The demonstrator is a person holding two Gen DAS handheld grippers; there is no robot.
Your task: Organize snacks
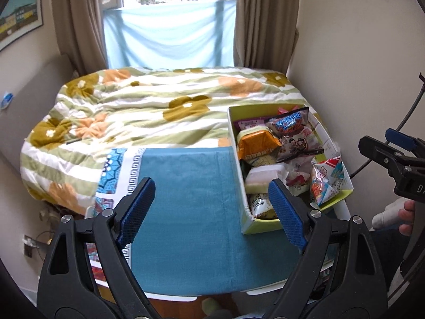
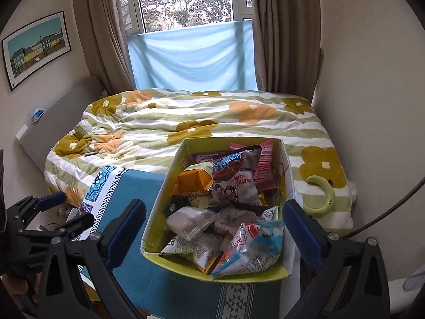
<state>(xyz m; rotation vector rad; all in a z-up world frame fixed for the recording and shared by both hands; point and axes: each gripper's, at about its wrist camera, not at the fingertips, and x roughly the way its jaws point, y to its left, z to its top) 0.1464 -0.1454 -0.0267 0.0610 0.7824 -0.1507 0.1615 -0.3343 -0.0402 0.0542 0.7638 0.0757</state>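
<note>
A green cardboard box (image 1: 245, 226) (image 2: 183, 264) stands at the right end of a teal-clothed table (image 1: 191, 199) (image 2: 138, 183). It is heaped with several snack packets, among them an orange packet (image 1: 259, 143) (image 2: 194, 183), a white pouch (image 2: 186, 218) and a red, white and blue packet (image 1: 329, 183) (image 2: 249, 247) at the near end. My left gripper (image 1: 209, 186) hangs open over the bare cloth left of the box, nothing between its pads. My right gripper (image 2: 213, 204) is open above the box's near end, one finger on each side, holding nothing.
Behind the table lies a bed with a flowered quilt (image 1: 159, 101) (image 2: 212, 117). A green crescent-shaped object (image 2: 324, 194) rests on the quilt right of the box. A wall (image 1: 358, 79) runs close along the right. A person's hand (image 1: 407, 218) shows at the right edge.
</note>
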